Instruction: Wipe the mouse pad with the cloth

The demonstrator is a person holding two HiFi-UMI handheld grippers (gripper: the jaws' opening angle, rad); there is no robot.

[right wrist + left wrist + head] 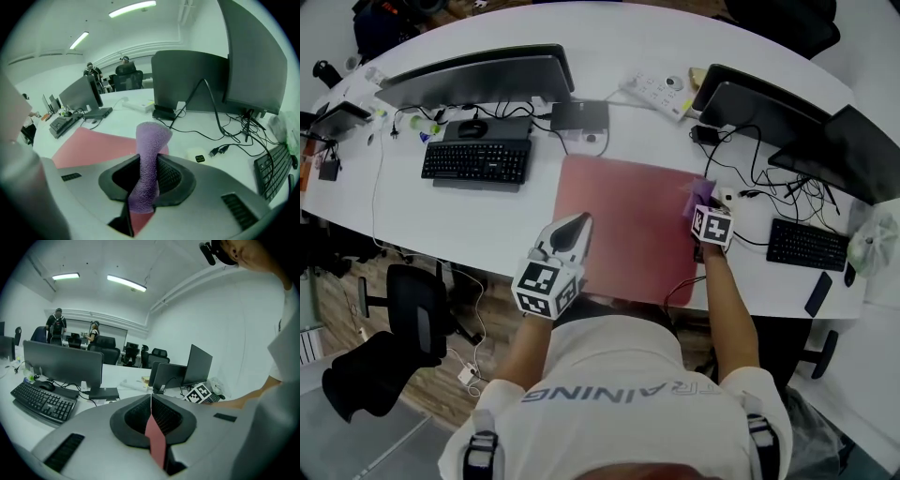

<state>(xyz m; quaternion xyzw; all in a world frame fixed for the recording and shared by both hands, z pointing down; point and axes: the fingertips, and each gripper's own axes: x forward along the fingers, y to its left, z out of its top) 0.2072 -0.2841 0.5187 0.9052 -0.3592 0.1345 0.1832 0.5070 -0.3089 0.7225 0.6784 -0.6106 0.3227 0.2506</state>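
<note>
The red mouse pad [628,220] lies flat in the middle of the white desk [412,225]; it also shows in the right gripper view [89,143]. My right gripper [705,214] hovers at the pad's right edge, shut on a purple cloth [149,150] that sticks up out of the jaws; the cloth [701,194] hangs over the pad's right edge. My left gripper [573,231] is over the pad's front left edge. Its jaws meet at the tips [151,404], and a red sliver shows in the slit below them.
A black keyboard [476,161] and monitor [478,73] stand at the back left. At the right are dark monitors [769,108], tangled cables [759,187], a second keyboard [806,244] and a phone [817,293]. A white power strip [661,92] lies at the back. People stand far off [57,324].
</note>
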